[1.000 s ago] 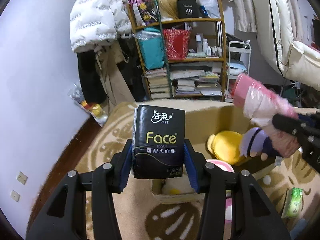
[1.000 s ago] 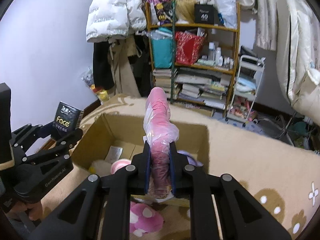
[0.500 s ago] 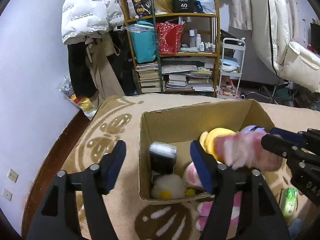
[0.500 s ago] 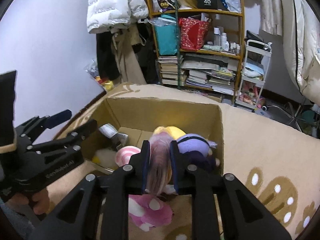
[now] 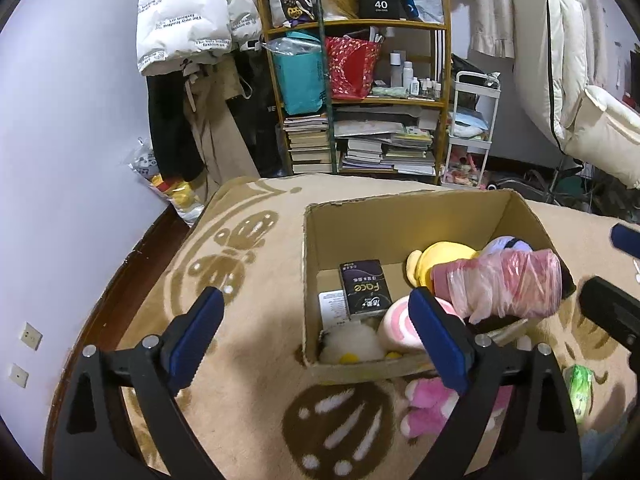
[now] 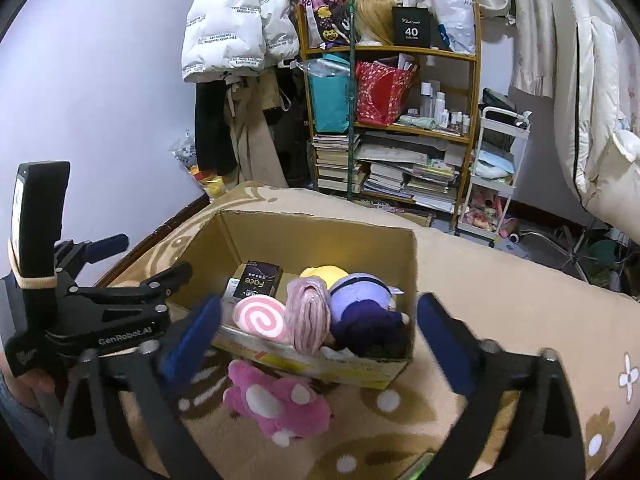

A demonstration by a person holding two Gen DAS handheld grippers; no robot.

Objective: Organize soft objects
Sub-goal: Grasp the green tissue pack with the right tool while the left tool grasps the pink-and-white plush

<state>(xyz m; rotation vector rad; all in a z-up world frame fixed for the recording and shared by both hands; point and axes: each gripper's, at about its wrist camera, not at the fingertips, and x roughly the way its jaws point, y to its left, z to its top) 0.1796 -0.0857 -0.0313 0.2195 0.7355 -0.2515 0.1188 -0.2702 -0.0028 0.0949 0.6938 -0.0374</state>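
An open cardboard box [image 5: 424, 216] [image 6: 316, 228] stands on a tan patterned blanket. Inside lie a black Face tissue pack [image 5: 365, 289] [image 6: 258, 279], a pink roll wrapped in plastic [image 5: 500, 284] [image 6: 310, 314], a pink swirl plush [image 6: 260, 318], a yellow plush [image 5: 438, 260], a purple plush [image 6: 362, 304] and a white fluffy toy [image 5: 352, 344]. My left gripper [image 5: 316, 338] is open and empty in front of the box. My right gripper [image 6: 320, 340] is open and empty over the box's near edge.
A pink plush rabbit [image 6: 278, 404] [image 5: 428, 404] lies on the blanket in front of the box. A green tissue pack [image 5: 580, 386] lies at the right. A cluttered wooden shelf [image 5: 360, 100] and hanging coats stand behind.
My left gripper opened and dropped the black tissue pack into the box. My right gripper lowered the pink roll into the box, then opened and let it go.
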